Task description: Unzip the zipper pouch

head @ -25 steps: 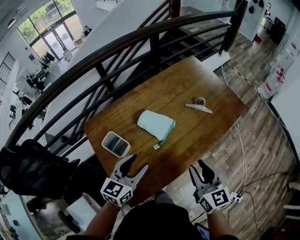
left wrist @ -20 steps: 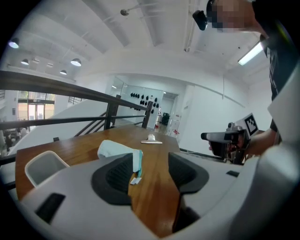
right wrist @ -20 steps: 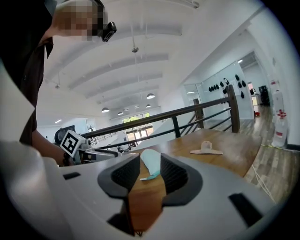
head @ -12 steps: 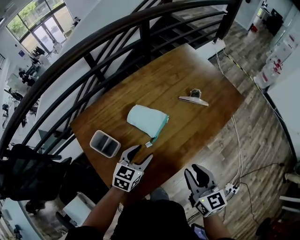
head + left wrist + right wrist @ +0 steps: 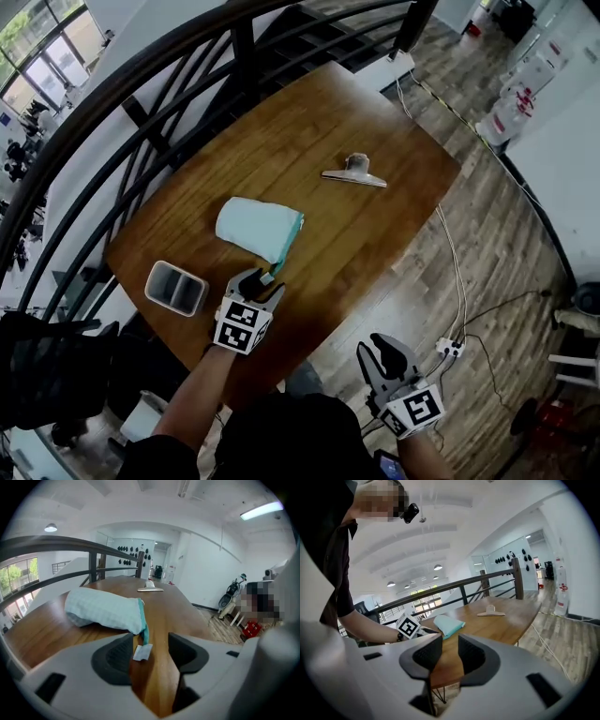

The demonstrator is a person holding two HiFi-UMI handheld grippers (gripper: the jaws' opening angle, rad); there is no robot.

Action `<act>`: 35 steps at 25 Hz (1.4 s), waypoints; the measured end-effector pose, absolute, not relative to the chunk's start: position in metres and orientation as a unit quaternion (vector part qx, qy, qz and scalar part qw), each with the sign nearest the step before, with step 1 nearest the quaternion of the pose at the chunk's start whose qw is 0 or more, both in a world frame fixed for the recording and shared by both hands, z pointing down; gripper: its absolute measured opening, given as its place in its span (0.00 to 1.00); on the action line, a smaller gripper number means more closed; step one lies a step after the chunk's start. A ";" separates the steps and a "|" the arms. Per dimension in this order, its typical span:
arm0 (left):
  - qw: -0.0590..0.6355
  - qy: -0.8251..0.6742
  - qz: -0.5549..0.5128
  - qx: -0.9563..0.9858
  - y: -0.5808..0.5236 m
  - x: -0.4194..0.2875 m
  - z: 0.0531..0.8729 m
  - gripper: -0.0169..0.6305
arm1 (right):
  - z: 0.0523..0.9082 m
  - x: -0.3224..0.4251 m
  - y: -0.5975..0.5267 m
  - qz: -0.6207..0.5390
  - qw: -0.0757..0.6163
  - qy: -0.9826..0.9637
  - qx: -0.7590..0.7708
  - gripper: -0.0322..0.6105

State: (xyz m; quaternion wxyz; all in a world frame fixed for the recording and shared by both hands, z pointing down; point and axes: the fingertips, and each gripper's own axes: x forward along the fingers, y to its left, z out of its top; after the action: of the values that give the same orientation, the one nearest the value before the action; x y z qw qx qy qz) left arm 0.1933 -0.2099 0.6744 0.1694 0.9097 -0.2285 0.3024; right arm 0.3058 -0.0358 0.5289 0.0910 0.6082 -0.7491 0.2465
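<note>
A pale teal zipper pouch point(image 5: 260, 228) lies on the wooden table point(image 5: 375, 234), its zipper end toward me. A small white pull tab point(image 5: 268, 277) trails from that end. My left gripper point(image 5: 259, 282) is down at the tab, open. In the left gripper view the tab point(image 5: 142, 652) lies on the wood between the jaws, close to the left pad, with the pouch point(image 5: 103, 611) just beyond. My right gripper point(image 5: 385, 351) hangs off the table's near edge over the floor. Its jaws have just been closing to a narrow gap, with nothing between them point(image 5: 450, 656).
A grey two-part tray point(image 5: 175, 287) sits at the table's near-left corner. A silver clip point(image 5: 353, 174) lies toward the far side. A dark railing point(image 5: 141, 103) runs behind the table. Cables point(image 5: 452, 281) trail on the floor to the right.
My left gripper has moved forward and down onto the table until its jaws flank the pull tab. The right gripper has sunk a little and its jaws look narrower.
</note>
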 end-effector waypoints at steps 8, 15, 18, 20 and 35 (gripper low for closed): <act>0.153 -0.232 0.366 0.888 -0.217 0.201 0.703 0.17 | 0.537 0.307 -0.027 0.248 0.101 -0.735 0.623 0.19; 0.190 -0.221 0.367 0.883 -0.206 0.192 0.696 0.07 | 0.532 0.290 -0.029 0.241 0.106 -0.746 0.612 0.16; 0.191 -0.214 0.342 0.895 -0.197 0.188 0.678 0.07 | 0.528 0.279 -0.035 0.230 0.106 -0.757 0.603 0.16; 0.195 -0.208 0.332 0.899 -0.190 0.183 0.664 0.07 | 0.528 0.271 -0.037 0.231 0.110 -0.762 0.595 0.16; 0.221 -0.178 0.246 0.927 -0.152 0.137 0.560 0.07 | 0.517 0.197 -0.059 0.162 0.165 -0.826 0.514 0.15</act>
State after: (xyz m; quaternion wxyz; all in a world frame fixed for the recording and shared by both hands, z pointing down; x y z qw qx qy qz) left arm 0.1375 -0.1519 0.5595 0.2208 0.9269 -0.1779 0.2461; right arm 0.1969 -0.0592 0.5174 0.1652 0.5139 -0.8260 0.1621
